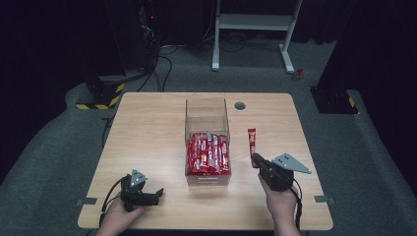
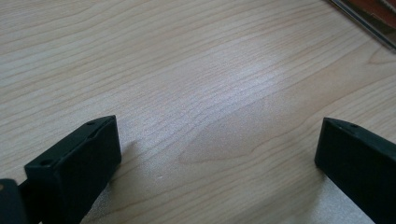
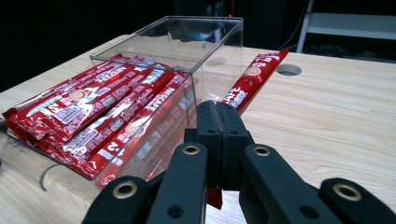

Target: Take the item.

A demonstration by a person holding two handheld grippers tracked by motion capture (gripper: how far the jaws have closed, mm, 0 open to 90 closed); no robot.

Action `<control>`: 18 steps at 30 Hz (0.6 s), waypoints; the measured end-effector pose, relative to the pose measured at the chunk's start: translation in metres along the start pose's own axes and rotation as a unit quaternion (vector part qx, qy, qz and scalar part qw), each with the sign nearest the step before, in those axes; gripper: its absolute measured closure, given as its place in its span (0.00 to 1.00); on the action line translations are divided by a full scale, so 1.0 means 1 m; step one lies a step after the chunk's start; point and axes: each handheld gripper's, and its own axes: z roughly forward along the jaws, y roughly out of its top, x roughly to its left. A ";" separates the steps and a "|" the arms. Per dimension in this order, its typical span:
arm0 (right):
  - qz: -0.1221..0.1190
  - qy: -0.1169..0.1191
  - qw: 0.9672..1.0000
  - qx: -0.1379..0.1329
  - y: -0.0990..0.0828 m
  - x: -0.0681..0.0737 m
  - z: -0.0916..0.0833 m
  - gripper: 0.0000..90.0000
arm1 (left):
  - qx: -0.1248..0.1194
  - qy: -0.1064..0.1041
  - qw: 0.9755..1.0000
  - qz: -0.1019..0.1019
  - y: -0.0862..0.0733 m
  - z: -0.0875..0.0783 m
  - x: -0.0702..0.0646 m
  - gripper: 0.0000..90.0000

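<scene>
Dark room beyond, grey carpet underfoot, white desk frame (image 1: 255, 22) at the back. Pale wooden counter (image 1: 147, 128) in the middle, round cable hole (image 1: 240, 105) near its far edge. Clear plastic box (image 1: 207, 114) at the centre of the counter, its near half packed with red sachets (image 1: 208, 153) lying lengthwise, its far half bare.

Right tool (image 1: 256, 158) just right of the box, clenched on the near end of a single red sachet (image 1: 252, 138). From the right gripper view, black pads pressed together with the single red sachet (image 3: 254, 77) pinched between them, its near end poking out below the pads and its far end slanting up beside the box wall (image 3: 217, 56). Whether the far end touches the counter, impossible to tell.

Left tool (image 1: 156, 192) at the near left corner of the counter, well apart from the box, lying low on the wood. Released: jaws spread wide in the left gripper view, bare wood grain (image 2: 210, 102) between them.
</scene>
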 end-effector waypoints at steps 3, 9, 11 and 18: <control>-0.004 -0.005 1.000 0.002 0.001 -0.001 0.003 1.00 | 0.000 0.000 1.000 -0.001 0.000 0.000 0.000 0.01; -0.004 -0.017 1.000 0.014 0.002 -0.007 0.010 1.00 | 0.000 0.000 1.000 -0.001 0.000 0.000 0.000 0.01; -0.005 -0.019 1.000 0.023 0.004 -0.009 0.013 1.00 | 0.000 0.000 1.000 -0.001 0.000 0.000 0.000 0.01; -0.016 -0.030 0.999 0.038 0.010 -0.018 0.024 1.00 | 0.000 -0.003 1.000 -0.002 0.000 0.000 0.000 0.01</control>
